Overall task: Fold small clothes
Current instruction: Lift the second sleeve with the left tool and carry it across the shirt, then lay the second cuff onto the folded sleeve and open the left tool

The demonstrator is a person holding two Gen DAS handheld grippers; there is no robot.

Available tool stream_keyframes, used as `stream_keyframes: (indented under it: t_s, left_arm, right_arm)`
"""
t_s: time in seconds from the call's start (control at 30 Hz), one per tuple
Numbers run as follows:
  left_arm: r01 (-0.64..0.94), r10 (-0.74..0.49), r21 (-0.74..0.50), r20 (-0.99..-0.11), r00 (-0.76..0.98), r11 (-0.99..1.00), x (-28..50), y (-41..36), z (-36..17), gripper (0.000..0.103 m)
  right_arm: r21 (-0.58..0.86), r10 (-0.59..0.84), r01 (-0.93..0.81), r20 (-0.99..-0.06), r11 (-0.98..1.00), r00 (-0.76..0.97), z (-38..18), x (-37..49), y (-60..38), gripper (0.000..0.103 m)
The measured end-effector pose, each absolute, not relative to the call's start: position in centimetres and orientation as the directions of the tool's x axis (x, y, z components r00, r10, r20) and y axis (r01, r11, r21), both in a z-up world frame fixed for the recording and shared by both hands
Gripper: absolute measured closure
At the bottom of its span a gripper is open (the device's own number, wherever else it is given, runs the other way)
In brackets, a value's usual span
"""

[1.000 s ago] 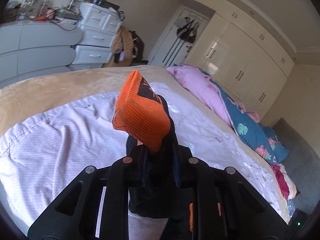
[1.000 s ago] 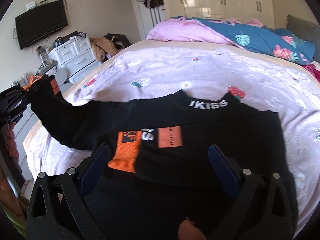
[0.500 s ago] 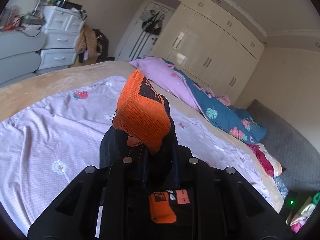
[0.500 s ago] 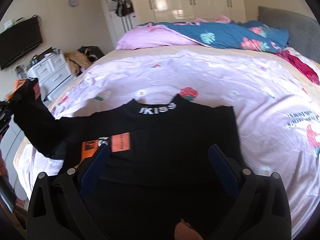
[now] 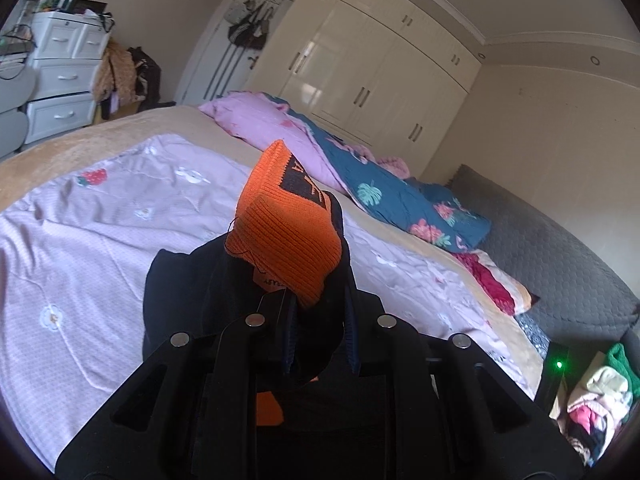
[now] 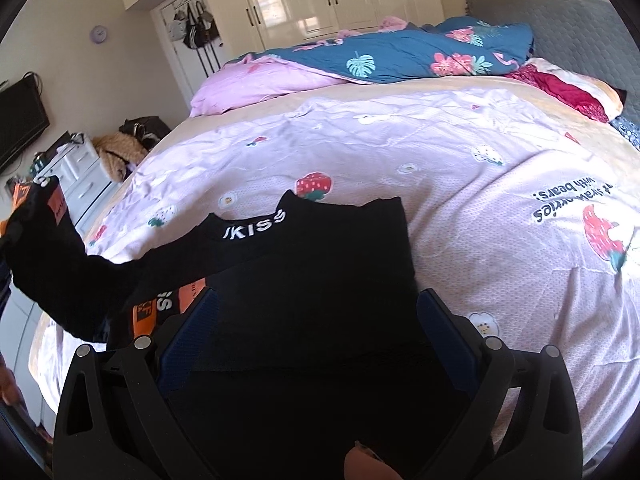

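The soft, limp black top (image 6: 320, 264) drapes from its orange cuff (image 5: 286, 224), clenched in the left claw (image 5: 318, 332), while the right claw (image 6: 316, 320) hangs released over the body on the bed (image 6: 460, 184), so cuffs and hems look like the surest holds.

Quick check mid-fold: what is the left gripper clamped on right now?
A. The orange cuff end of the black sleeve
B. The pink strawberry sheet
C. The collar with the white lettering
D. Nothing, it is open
A: in the left wrist view the left gripper is shut on the sleeve, its orange cuff sticking up above the fingers, while the collar lies flat on the sheet.
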State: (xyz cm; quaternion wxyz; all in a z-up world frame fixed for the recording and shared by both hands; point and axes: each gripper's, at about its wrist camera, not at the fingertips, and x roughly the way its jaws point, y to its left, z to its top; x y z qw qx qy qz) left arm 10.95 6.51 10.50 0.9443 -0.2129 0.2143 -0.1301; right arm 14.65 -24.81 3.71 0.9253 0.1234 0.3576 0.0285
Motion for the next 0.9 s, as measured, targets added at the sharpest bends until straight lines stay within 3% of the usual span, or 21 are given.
stream_keyframes:
  t_s: [0.4,0.9]
  left_arm:
    - [0.240,-0.407,-0.396,-0.419,0.812,0.886,12.4,1.9,8.1,0.091]
    - [0.355,-0.445,-0.271,-0.607,0.658,0.895,14.1,-4.8,2.2,0.091]
  right_arm:
    - [0.294,0.096,0.132,-0.649,0.946,0.754,3.8,14.6,-28.1,0.005]
    - [0.351,0.073,0.219,-0.657,0.911,0.750,3.5,14.6,-31.3,0.004]
